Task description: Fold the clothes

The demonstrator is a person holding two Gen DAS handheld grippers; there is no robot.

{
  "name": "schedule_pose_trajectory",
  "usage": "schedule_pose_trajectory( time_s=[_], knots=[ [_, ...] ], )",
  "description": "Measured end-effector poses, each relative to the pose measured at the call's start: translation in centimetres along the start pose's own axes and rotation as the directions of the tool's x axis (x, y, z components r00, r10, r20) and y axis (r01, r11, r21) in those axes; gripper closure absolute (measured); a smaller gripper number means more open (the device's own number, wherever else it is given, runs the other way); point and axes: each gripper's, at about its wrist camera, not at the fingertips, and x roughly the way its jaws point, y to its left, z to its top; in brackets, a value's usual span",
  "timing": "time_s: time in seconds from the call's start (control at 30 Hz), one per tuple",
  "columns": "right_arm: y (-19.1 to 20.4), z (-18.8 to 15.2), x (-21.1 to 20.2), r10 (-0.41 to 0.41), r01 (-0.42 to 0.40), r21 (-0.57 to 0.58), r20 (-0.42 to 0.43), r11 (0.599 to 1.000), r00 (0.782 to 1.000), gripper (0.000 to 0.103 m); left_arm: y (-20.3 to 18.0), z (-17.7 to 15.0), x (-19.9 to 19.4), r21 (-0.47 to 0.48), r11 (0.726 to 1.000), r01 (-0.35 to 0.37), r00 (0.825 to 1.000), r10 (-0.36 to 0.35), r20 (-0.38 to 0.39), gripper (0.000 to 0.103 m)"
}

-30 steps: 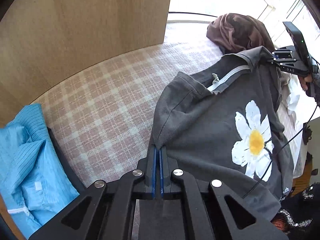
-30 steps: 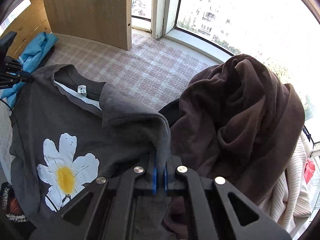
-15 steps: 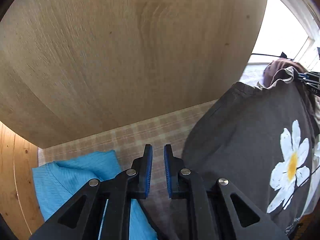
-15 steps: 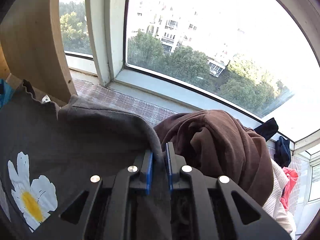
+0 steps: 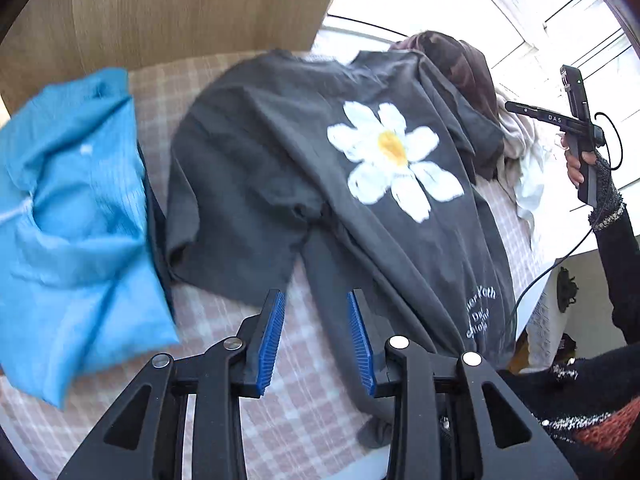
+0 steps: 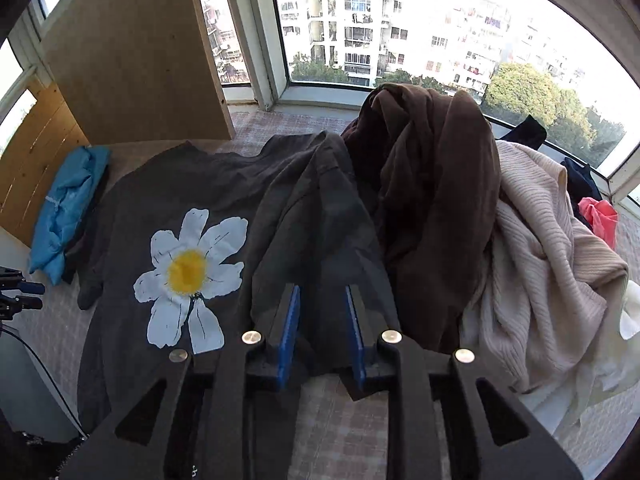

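A dark grey T-shirt [image 5: 280,168] with a white daisy print [image 5: 394,160] lies spread on the checked cloth, flower side up. It also shows in the right wrist view [image 6: 132,216]. Its right sleeve [image 6: 320,232] is rumpled against the pile of clothes. My left gripper [image 5: 316,312] is open and empty above the shirt's left hem, near the left sleeve. My right gripper [image 6: 322,308] is open and empty above the rumpled right sleeve. It also shows in the left wrist view [image 5: 520,110], held in a hand at the far right.
A folded blue garment [image 5: 68,208] lies left of the shirt. A pile with a brown garment [image 6: 432,184], a cream knit sweater [image 6: 552,264] and a red item [image 6: 600,216] sits to the right. A wooden panel [image 6: 132,76] and windows stand behind.
Both grippers have let go of the shirt and opened wide. The shirt, held up by its shoulders before, now lies spread flat on the cloth. Both grippers have drawn back.
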Motion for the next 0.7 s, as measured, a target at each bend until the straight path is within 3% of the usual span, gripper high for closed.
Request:
schedule_pose_trajectory(
  time_s=[0.13,0.2,0.27,0.43,0.63,0.7],
  knots=[
    [1.0,-10.2,0.2,0.127,-0.12,0.094,-0.068,0.988,0.99,0.08,-2.2,-7.3,3.5,-0.049,0.989,0.139,0.986,-0.142,-0.083,0.074],
    [1.6,-14.7,0.6,0.159,-0.143,0.139,-0.113,0.98,0.981,0.08,-3.1,-9.6,4.5,-0.071,0.982,0.172,0.978,-0.179,-0.107,0.074],
    [2.1,-19.1,0.7,0.14,-0.111,0.175,-0.161,0.978,0.977,0.08,-4.2,-11.3,4.8,-0.066,0.98,0.186,0.974,-0.193,-0.122,0.074],
    [2.7,-26.1,0.0,0.122,-0.073,0.257,-0.181,0.964,0.976,0.08,-8.6,-13.0,5.3,0.045,0.987,0.151,0.976,-0.142,-0.162,0.072],
    [2.5,-28.7,-0.3,0.117,-0.078,0.222,-0.168,0.972,0.979,0.079,-12.2,-12.5,6.9,0.129,0.992,0.016,0.988,0.003,-0.151,0.072],
    [2.1,-29.3,-1.0,0.116,-0.085,0.195,-0.151,0.977,0.982,0.076,-12.5,-12.5,8.1,0.141,0.989,-0.036,0.988,0.057,-0.144,0.079]
  ],
)
